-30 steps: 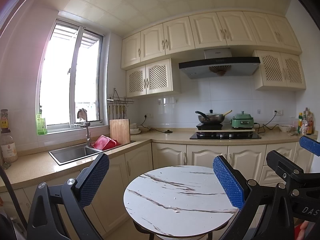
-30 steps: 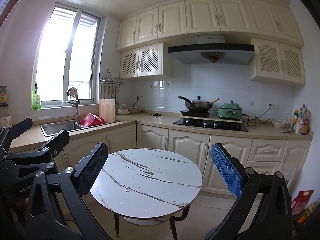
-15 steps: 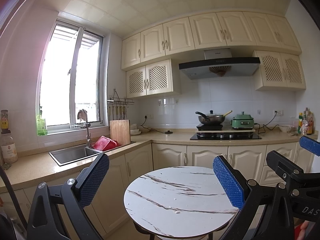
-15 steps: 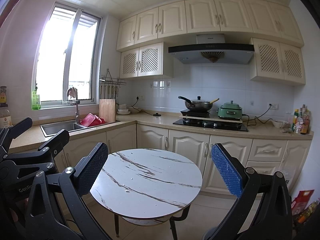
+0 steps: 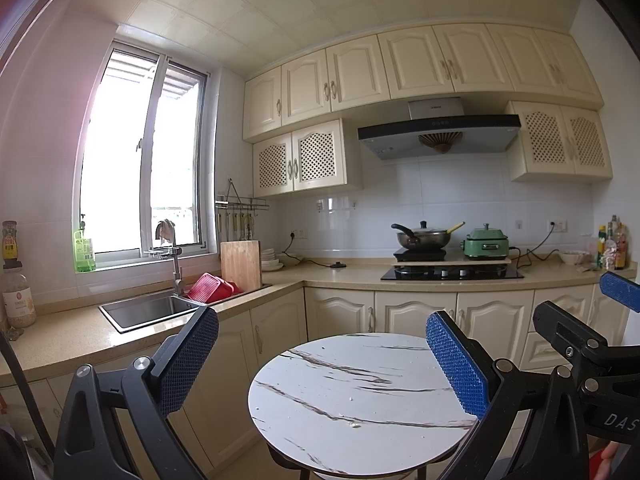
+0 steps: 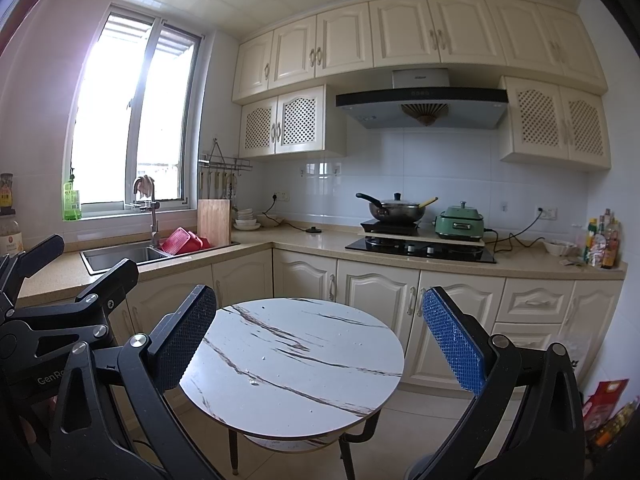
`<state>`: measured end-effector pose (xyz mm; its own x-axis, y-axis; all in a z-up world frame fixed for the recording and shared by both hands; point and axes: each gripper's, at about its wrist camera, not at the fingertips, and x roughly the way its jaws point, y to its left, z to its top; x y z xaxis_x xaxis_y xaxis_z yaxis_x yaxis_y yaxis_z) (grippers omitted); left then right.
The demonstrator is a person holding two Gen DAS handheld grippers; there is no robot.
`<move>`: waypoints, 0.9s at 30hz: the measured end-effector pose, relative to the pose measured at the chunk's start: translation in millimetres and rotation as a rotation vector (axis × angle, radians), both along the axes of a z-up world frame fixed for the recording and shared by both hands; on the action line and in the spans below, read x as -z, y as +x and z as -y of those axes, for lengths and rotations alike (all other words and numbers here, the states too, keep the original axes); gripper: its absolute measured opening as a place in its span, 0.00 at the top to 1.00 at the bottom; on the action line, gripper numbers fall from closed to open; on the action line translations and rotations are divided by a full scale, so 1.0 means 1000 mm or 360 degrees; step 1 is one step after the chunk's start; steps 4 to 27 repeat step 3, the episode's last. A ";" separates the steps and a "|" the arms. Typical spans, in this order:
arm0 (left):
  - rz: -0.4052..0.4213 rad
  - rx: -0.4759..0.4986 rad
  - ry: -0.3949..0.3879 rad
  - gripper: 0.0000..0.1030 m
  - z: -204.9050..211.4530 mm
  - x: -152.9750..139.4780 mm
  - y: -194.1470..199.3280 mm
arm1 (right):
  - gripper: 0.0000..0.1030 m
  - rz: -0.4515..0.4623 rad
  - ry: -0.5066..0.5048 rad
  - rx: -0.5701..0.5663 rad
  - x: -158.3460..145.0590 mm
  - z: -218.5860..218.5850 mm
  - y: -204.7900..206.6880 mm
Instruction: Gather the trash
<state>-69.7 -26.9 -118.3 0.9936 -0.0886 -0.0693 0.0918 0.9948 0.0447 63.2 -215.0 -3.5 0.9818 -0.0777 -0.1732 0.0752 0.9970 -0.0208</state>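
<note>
Nothing has shifted since the earlier frames: both tools hover level before the round marble-patterned tabletop [image 6: 292,364]. Left hand-held gripper [image 5: 322,360] and right hand-held gripper [image 6: 320,344] each stand with jaws wide apart, empty, blue textured pads facing inward. Only tiny specks [image 6: 254,381] dot the smooth white surface between the right pads; whether they are trash is too small to tell.
</note>
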 end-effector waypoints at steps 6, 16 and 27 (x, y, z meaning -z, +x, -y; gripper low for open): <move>0.0002 -0.0003 0.0001 0.01 0.001 0.000 0.000 | 0.00 -0.0001 0.0003 0.0002 0.000 0.001 0.001; 0.0002 -0.0003 0.0001 0.01 0.001 0.000 0.000 | 0.00 -0.0001 0.0003 0.0002 0.000 0.001 0.001; 0.0002 -0.0003 0.0001 0.01 0.001 0.000 0.000 | 0.00 -0.0001 0.0003 0.0002 0.000 0.001 0.001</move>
